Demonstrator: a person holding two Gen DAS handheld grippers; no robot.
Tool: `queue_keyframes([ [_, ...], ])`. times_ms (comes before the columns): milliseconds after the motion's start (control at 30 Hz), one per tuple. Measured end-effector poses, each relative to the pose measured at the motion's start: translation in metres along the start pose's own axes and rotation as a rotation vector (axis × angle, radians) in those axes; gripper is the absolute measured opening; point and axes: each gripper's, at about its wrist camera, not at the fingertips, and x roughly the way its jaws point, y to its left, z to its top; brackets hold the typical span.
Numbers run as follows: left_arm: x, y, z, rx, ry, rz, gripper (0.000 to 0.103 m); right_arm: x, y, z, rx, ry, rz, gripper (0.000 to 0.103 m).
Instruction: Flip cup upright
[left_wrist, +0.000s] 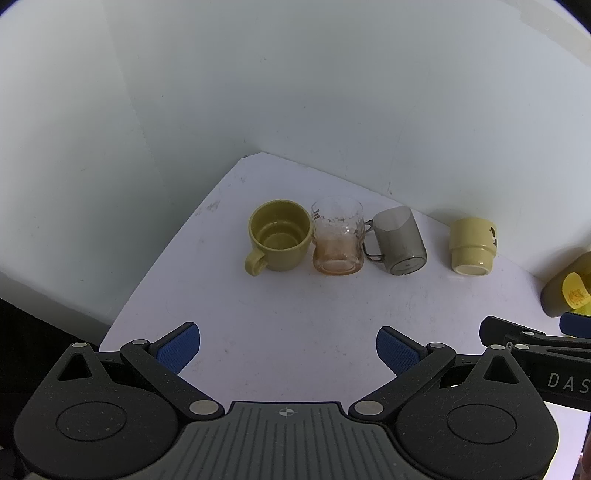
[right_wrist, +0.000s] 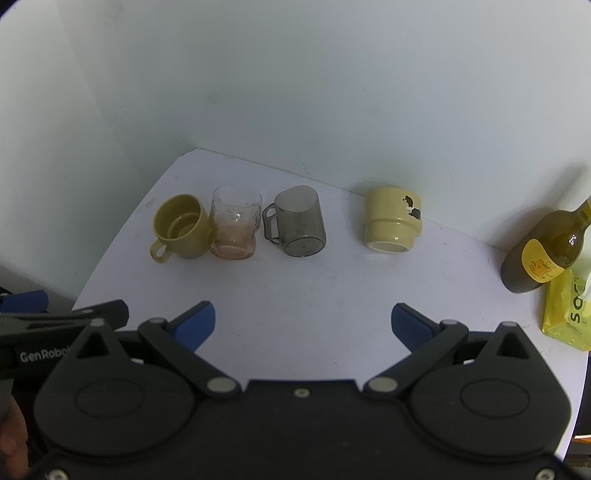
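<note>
Two handheld grippers hover low over the near edge of a white table (right_wrist: 314, 295), side by side, both pointing toward a row of cups by the back wall. The left gripper (left_wrist: 288, 347) has its blue-padded fingers (left_wrist: 177, 349) spread wide and released, holding nothing. The right gripper (right_wrist: 303, 325) is the same — its fingers (right_wrist: 410, 325) parted, with bare table between them.

Four cups stand in a line. Farthest left is an olive-green mug (right_wrist: 181, 230), upright, mouth open to view, its handle toward the grippers. Touching it is a clear textured glass cup (right_wrist: 234, 225) with an amber tint near its base. Next, just beside, is a smoky grey translucent mug (right_wrist: 301, 223), handle to the left. Set apart to the right is a pale yellow cup (right_wrist: 393, 223) — upside down, its unglazed foot ring visible, a dark figure on its side.

At the far right stand a dark bottle (right_wrist: 543, 251) with a yellow label and a yellow packet (right_wrist: 569, 314).
</note>
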Motion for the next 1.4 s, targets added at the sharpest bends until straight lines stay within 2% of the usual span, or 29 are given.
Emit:
queue_keyframes([
  [1033, 0.009, 0.006, -0.01, -0.017, -0.004, 0.029, 0.103, 0.005, -0.003, -0.005, -0.003, 0.029, 0.011, 0.103],
  [1300, 0.028, 0.018, -0.016, -0.074, -0.006, -0.053, 0.103, 0.004, 0.004, -0.002, -0.034, 0.009, 0.008, 0.103],
  [1400, 0.035, 0.017, -0.017, -0.075, -0.037, 0.008, 0.103, 0.006, 0.001, -0.001, -0.022, 0.014, -0.001, 0.103],
])
